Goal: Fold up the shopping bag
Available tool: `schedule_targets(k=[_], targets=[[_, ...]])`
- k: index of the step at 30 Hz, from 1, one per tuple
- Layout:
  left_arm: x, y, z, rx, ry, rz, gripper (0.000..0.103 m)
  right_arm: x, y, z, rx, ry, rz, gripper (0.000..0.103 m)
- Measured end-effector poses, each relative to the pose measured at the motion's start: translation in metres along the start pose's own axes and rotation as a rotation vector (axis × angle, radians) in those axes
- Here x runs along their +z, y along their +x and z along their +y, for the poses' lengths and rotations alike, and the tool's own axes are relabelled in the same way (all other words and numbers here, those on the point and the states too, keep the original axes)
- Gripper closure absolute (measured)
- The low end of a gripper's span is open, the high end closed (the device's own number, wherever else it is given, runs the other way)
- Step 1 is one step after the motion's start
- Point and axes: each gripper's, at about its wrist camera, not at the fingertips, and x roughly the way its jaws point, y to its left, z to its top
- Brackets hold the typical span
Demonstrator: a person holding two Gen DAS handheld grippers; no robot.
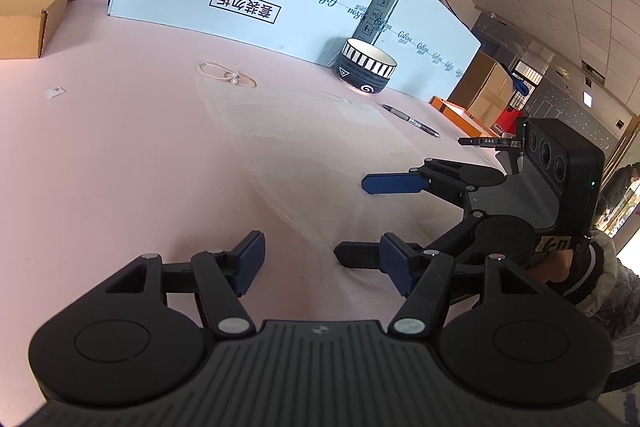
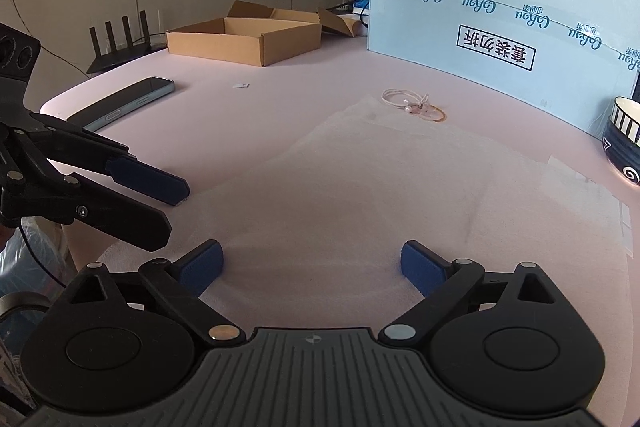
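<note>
Currently shopping bag point(image 2: 400, 179) flat on surface point(image 2: 240, 115), at 12 o'clock of both hand-held grippers: left point(image 1: 320, 263) and right point(image 2: 312, 263) released, jaws empty.

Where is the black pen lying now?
In the left wrist view, the black pen lies right of centre on the pink table, just below the dark striped ceramic bowl and above the right claw.
</note>
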Motion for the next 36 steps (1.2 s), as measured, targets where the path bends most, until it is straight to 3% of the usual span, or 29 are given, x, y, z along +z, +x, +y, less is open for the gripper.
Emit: schedule_targets(k=[5, 7, 10, 13, 14, 19, 29, 36], targets=[[-0.001, -0.001, -0.001, 0.002, -0.002, 0.000, 0.042, -0.002, -0.003, 0.001, -0.007, 0.000, -0.017, 0.012], [-0.001, -0.001, -0.002, 0.004, -0.001, 0.001, 0.042, -0.004, -0.006, 0.002, -0.010, -0.002, -0.028, 0.019], [-0.001, -0.002, -0.003, 0.008, -0.001, 0.004, 0.042, -0.004, -0.012, 0.002, -0.008, 0.002, -0.032, 0.038], [0.000, -0.001, -0.005, 0.014, 0.002, 0.006, 0.041, -0.004, -0.019, 0.000, -0.019, 0.016, -0.032, 0.079], [0.000, -0.001, -0.006, 0.015, 0.003, 0.006, 0.041, -0.005, -0.021, -0.001, -0.028, 0.026, -0.032, 0.098], [0.001, 0.003, -0.010, 0.003, 0.011, 0.013, 0.041, -0.007, -0.028, -0.015, -0.027, 0.106, -0.042, 0.100], [0.005, 0.016, -0.015, -0.041, -0.016, 0.026, 0.041, -0.005, -0.049, -0.045, -0.090, 0.219, -0.166, 0.100], [0.017, 0.031, -0.016, 0.003, -0.035, -0.005, 0.041, -0.011, -0.068, -0.063, -0.130, 0.277, -0.216, 0.099]])
